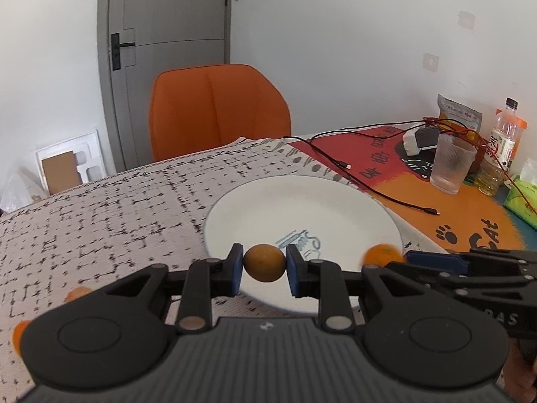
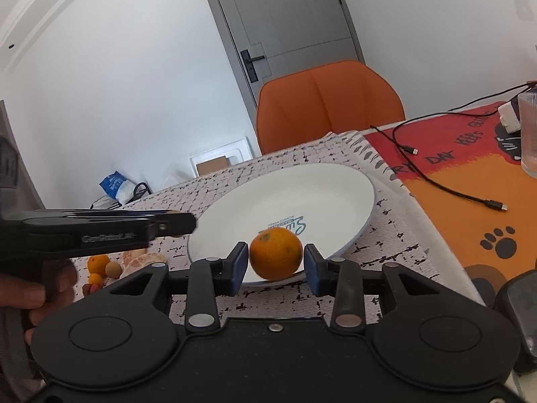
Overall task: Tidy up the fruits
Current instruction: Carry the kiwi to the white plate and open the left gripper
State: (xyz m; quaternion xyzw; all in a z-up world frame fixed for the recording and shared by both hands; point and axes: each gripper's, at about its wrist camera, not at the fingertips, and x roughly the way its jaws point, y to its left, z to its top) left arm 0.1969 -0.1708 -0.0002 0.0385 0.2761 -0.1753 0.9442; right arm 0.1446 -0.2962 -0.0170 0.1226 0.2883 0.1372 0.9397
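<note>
Two fruits carried in over the white plate [image 1: 335, 201].
The left gripper [image 1: 264, 263] pinches a small brownish fruit [image 1: 264, 263], fingers narrowly parted against its sides; the right gripper [image 2: 276, 258] stands wider, clamped on an orange [image 2: 276, 254]. Each should be lowered close to the plate before opening, since round fruit likely rolls; more fruit waits on the cloth.
</note>
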